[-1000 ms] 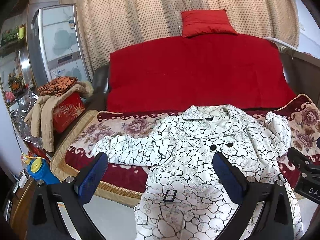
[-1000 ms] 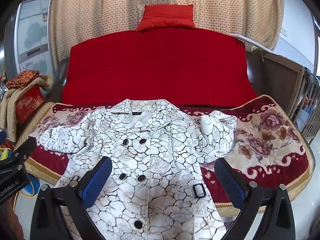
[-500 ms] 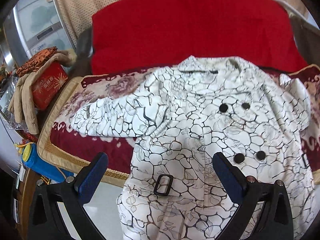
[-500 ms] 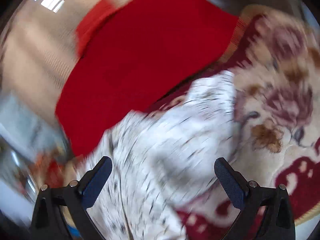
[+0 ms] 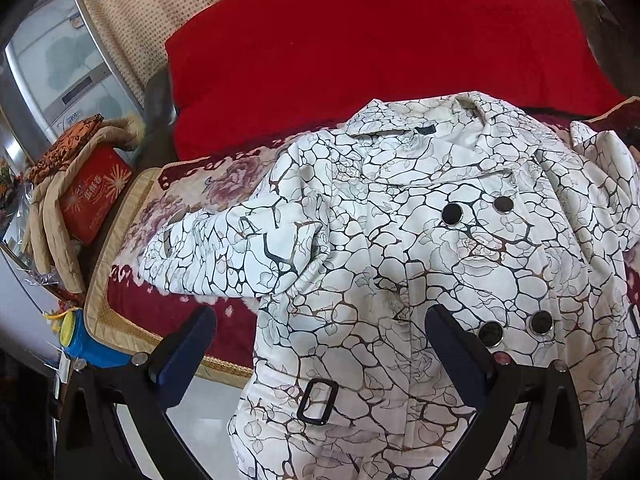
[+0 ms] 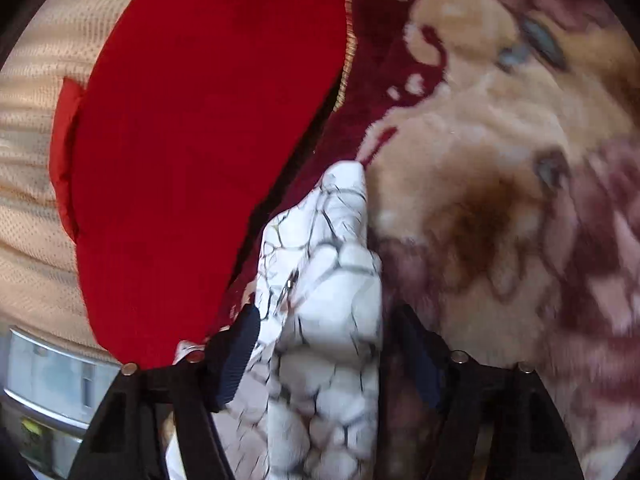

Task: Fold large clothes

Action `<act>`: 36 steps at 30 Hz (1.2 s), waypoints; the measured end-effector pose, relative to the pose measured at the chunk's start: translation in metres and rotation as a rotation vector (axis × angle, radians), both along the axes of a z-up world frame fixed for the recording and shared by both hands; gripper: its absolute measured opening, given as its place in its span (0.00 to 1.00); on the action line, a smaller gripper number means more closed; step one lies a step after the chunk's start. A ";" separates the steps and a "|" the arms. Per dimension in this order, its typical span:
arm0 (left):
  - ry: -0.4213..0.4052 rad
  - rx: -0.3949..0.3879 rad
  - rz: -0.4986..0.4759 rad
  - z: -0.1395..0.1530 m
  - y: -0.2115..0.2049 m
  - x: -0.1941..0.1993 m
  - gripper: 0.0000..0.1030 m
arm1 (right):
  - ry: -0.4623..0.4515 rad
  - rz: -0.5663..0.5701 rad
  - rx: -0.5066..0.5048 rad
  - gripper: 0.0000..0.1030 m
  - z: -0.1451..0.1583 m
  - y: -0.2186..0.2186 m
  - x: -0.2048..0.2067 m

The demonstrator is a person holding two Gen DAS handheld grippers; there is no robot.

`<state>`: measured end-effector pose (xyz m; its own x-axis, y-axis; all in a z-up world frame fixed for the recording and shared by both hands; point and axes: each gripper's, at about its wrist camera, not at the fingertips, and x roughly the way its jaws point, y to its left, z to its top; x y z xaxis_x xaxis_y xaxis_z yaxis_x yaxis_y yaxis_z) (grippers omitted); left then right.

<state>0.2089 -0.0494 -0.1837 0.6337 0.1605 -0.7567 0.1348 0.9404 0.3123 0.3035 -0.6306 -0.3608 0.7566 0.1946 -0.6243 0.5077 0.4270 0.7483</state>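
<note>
A white coat with a dark crackle print and black buttons lies face up on the floral blanket of a red sofa. Its left sleeve is folded across toward the chest. My left gripper is open and hovers above the coat's waist, near the black belt buckle. In the right wrist view, my right gripper is close over the coat's right sleeve, which lies between the fingers. The jaws are narrowed around it, and the view is blurred.
A red sofa back rises behind the coat. A red box with a beige jacket draped over it sits at the left end. A blue bottle stands below the blanket's edge. A fridge stands at far left.
My left gripper has moved forward and down over the coat. My right gripper swung right and dropped onto the right sleeve, and its jaws have narrowed around it.
</note>
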 end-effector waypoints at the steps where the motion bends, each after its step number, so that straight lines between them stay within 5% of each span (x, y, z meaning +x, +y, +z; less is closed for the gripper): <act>1: 0.002 -0.001 0.001 -0.001 0.000 0.001 1.00 | -0.001 0.037 -0.021 0.44 0.002 0.002 0.008; 2: 0.003 -0.003 0.003 -0.001 0.001 0.002 1.00 | -0.002 0.062 -0.023 0.22 0.001 0.002 0.014; 5: 0.002 -0.014 0.004 -0.001 0.004 0.001 1.00 | -0.007 0.104 -0.122 0.14 0.019 0.021 0.017; 17: -0.088 -0.126 0.073 0.027 0.059 -0.024 1.00 | -0.383 0.333 -0.219 0.12 0.178 0.199 -0.019; 22: -0.117 -0.167 0.109 0.034 0.088 -0.038 1.00 | -0.460 0.434 -0.228 0.12 0.198 0.298 -0.004; 26: -0.149 -0.180 0.146 0.039 0.112 -0.049 1.00 | -0.427 0.517 -0.229 0.12 0.182 0.387 0.012; 30: -0.149 -0.196 0.173 0.039 0.130 -0.053 1.00 | -0.350 0.532 -0.273 0.20 0.151 0.454 0.019; 32: -0.147 -0.196 0.186 0.037 0.138 -0.053 1.00 | -0.282 0.574 -0.267 0.40 0.131 0.478 0.023; 33: -0.146 -0.198 0.190 0.037 0.140 -0.054 1.00 | -0.270 0.602 -0.236 0.70 0.121 0.480 0.022; 34: -0.147 -0.200 0.195 0.036 0.143 -0.054 1.00 | -0.273 0.638 -0.179 0.88 0.114 0.485 0.020; 36: -0.145 -0.203 0.204 0.035 0.146 -0.053 1.00 | -0.305 0.661 -0.143 0.88 0.110 0.487 0.013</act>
